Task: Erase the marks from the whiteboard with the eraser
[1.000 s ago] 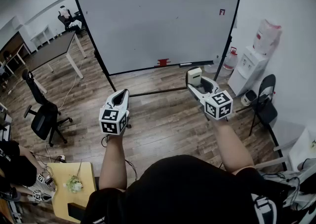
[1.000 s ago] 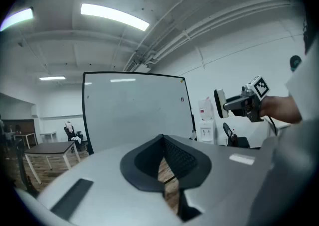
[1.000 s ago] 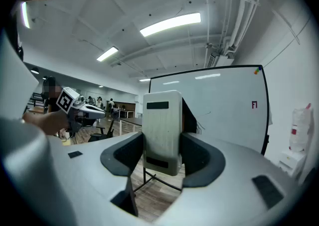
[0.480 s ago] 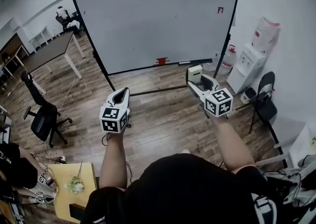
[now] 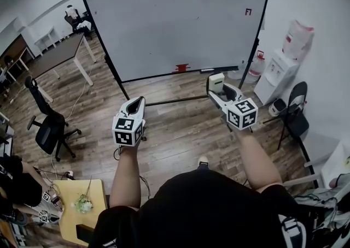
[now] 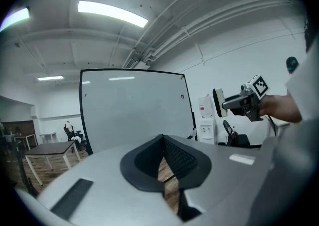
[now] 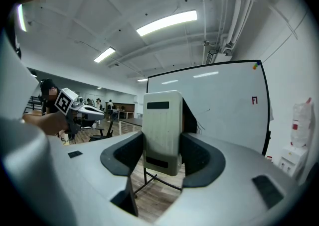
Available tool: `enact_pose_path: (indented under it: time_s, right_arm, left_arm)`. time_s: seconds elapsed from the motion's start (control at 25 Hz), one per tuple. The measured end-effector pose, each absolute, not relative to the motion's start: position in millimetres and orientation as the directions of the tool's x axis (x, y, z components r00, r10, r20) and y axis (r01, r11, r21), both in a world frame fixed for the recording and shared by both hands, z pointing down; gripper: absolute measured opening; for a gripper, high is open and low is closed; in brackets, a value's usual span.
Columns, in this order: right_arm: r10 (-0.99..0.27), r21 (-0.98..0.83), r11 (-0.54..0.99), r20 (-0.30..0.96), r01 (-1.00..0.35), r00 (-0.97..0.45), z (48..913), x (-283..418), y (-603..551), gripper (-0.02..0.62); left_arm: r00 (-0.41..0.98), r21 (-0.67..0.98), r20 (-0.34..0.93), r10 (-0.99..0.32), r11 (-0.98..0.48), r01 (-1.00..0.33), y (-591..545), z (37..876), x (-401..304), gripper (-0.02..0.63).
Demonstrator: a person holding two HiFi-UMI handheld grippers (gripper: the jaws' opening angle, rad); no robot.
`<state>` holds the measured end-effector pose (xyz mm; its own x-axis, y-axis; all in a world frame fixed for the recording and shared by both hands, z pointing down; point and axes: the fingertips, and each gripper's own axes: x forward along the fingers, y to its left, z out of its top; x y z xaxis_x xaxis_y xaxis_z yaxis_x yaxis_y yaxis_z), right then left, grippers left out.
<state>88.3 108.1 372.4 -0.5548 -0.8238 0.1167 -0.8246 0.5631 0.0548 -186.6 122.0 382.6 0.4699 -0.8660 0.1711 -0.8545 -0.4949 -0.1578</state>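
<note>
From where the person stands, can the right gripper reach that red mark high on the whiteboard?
Probably not yet. The right gripper, shut on the eraser, hangs short of the whiteboard, and the red mark sits near its top right corner. Nothing but floor lies between, so stepping closer should do.

The wood-plank floor (image 5: 175, 127) carries the wheeled whiteboard (image 5: 175, 23) on its black stand, a black office chair (image 5: 50, 129), a long desk (image 5: 57, 55) and a water dispenser (image 5: 279, 75).
</note>
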Motion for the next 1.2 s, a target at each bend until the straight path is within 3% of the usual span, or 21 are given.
enact_pose_path:
  time_s: [1.2]
  right_arm:
    - [-0.783, 0.008, 0.61, 0.158, -0.792, -0.602, 405, 114, -17, 0.232]
  left_arm:
    - [0.424, -0.148, 0.236, -0.874, -0.463, -0.874, 9, 415, -157, 0.01]
